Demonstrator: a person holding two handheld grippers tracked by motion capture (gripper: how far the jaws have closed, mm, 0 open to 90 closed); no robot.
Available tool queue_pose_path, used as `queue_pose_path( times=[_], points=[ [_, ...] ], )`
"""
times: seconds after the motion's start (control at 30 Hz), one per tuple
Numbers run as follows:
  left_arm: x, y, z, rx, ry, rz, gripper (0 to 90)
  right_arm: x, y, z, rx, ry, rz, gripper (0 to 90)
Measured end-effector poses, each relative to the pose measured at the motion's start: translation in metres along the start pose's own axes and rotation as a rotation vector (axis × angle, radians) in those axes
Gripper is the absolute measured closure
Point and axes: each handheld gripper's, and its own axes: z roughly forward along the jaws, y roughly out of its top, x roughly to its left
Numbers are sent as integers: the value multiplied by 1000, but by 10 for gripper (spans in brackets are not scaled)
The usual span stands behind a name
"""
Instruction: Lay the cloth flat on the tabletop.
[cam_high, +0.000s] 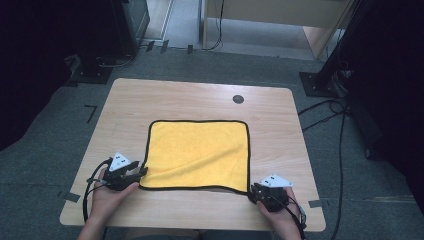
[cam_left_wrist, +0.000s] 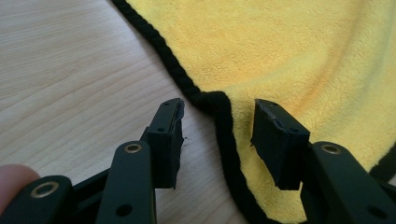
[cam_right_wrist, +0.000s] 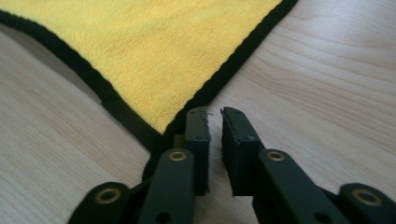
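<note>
A yellow cloth (cam_high: 200, 152) with a black hem lies flat in the middle of the wooden table (cam_high: 200, 95). My left gripper (cam_high: 141, 172) sits at the cloth's near left corner. In the left gripper view the jaws of my left gripper (cam_left_wrist: 217, 112) stand apart, with the black hem of the cloth (cam_left_wrist: 289, 51) running between them, and neither pad touches it. My right gripper (cam_high: 252, 190) is at the near right corner. In the right gripper view my right gripper (cam_right_wrist: 215, 114) has a narrow gap showing bare wood, and the corner of the cloth (cam_right_wrist: 154, 51) lies just left of the left jaw.
A dark round grommet (cam_high: 238, 99) sits in the tabletop beyond the cloth. Bare wood surrounds the cloth on all sides. Cables (cam_high: 325, 110) trail over the grey floor to the right of the table, and dark stands flank it.
</note>
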Motion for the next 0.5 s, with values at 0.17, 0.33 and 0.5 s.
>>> queue_pose_path(
  times=[0.17, 0.33, 0.5],
  points=[
    [-9, 0, 3, 54, -10, 80, 523, 9, -8, -2, -12, 85, 3, 648],
    [-9, 0, 3, 54, -11, 76, 513, 11, -6, -3, 10, 66, -51, 839],
    [-9, -2, 0, 60, -39, 94, 502, 1, -8, -14, 71, 79, -73, 872]
  ],
)
